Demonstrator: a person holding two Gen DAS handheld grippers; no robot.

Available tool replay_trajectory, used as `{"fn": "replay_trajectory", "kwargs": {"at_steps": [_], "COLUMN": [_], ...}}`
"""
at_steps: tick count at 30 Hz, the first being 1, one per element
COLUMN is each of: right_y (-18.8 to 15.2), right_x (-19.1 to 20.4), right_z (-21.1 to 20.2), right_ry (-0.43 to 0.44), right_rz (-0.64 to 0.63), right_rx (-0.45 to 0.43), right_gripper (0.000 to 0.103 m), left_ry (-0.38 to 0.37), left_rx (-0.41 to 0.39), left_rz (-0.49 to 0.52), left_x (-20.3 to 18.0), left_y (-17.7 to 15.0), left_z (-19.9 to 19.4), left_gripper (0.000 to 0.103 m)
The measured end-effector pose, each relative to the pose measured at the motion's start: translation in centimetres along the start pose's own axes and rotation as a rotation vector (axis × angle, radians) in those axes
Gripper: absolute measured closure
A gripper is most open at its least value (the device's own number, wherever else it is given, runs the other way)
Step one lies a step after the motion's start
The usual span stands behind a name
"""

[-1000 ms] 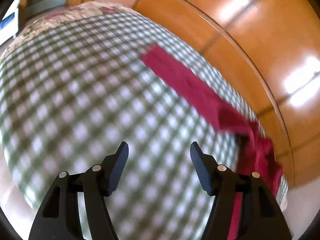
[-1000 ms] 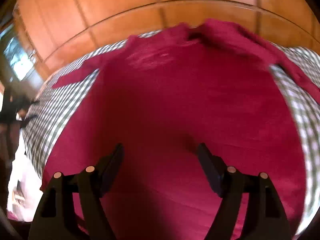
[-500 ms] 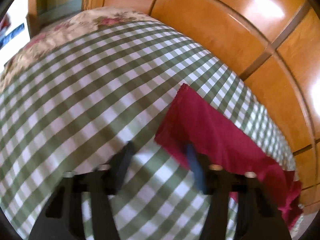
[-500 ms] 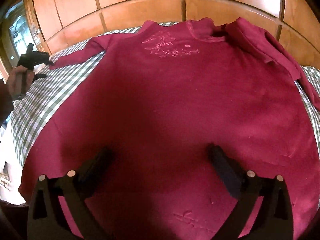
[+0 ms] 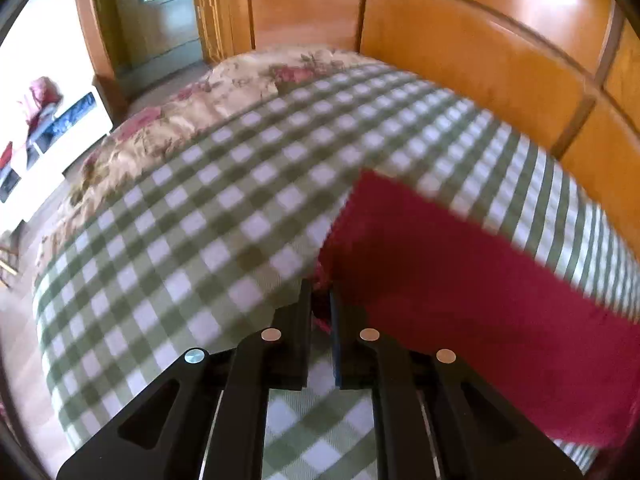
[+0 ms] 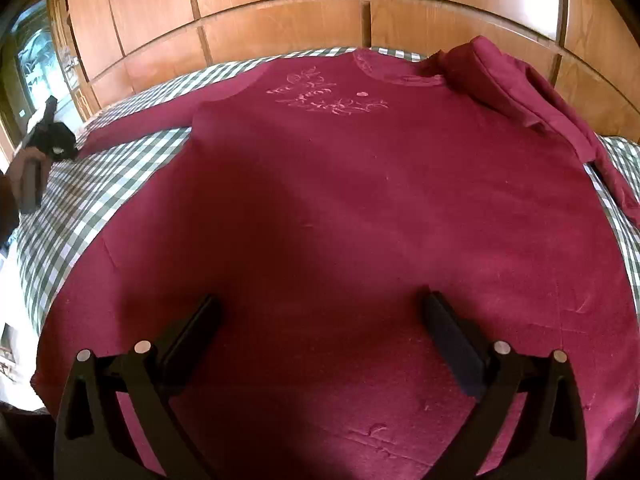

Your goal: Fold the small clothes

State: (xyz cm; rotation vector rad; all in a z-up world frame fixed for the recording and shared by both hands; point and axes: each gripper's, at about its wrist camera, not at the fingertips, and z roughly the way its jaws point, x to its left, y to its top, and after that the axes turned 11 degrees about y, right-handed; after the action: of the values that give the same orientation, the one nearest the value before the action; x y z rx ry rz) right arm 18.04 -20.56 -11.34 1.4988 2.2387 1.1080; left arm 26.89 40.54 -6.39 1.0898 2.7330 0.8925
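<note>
A dark red long-sleeved sweater lies flat, front up, on the green-checked sheet, pale embroidery near its collar. Its far right sleeve lies bunched over the shoulder. The other sleeve stretches out to the left. My left gripper is at that sleeve's cuff, its jaws closing with a corner of red cloth pinched between the pads. In the right wrist view the left gripper shows small at the far left, held by a hand. My right gripper hovers wide open over the sweater's lower body, nothing between its fingers.
Wooden panelling runs along the bed's far side, close to the sweater's collar. A floral quilt covers the bed's far end beyond the checked sheet. White furniture and a doorway lie past the bed.
The left gripper travelled along the sheet to the sleeve's end and closed its jaws onto the cuff. The right gripper's jaws opened wider and it settled over the sweater's body.
</note>
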Motion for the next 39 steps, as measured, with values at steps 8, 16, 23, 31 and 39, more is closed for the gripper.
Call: {"fn": "replay_trajectory", "kwargs": {"at_steps": [8, 16, 23, 31, 39], "right_y": [0.4, -2.8, -8.6, -8.1, -9.4], "right_x": [-0.7, -10.3, -12.6, -9.6, -10.5], "right_z": [-1.7, -10.6, -13.4, -15.5, -15.0], "right_ry": [0.012, -0.241, -0.245, -0.107, -0.099], "right_rz": [0.015, 0.216, 0.303, 0.261, 0.286], "right_rx": [0.014, -0.032, 0.037, 0.007, 0.072], "right_gripper": [0.003, 0.003, 0.033, 0.092, 0.092], "left_ry": [-0.514, -0.920, -0.945, -0.897, -0.825], "left_rx": [0.021, 0.204, 0.275, 0.201, 0.140], "left_rz": [0.141, 0.514, 0.574, 0.552, 0.597], "left_x": [-3.6, -6.8, -7.3, -4.2, -5.4], "left_y": [-8.8, -23.0, -28.2, -28.4, -27.3], "left_z": [-10.8, -18.0, -18.8, -19.5, -20.6], "left_gripper": [0.052, 0.052, 0.096, 0.100, 0.069]}}
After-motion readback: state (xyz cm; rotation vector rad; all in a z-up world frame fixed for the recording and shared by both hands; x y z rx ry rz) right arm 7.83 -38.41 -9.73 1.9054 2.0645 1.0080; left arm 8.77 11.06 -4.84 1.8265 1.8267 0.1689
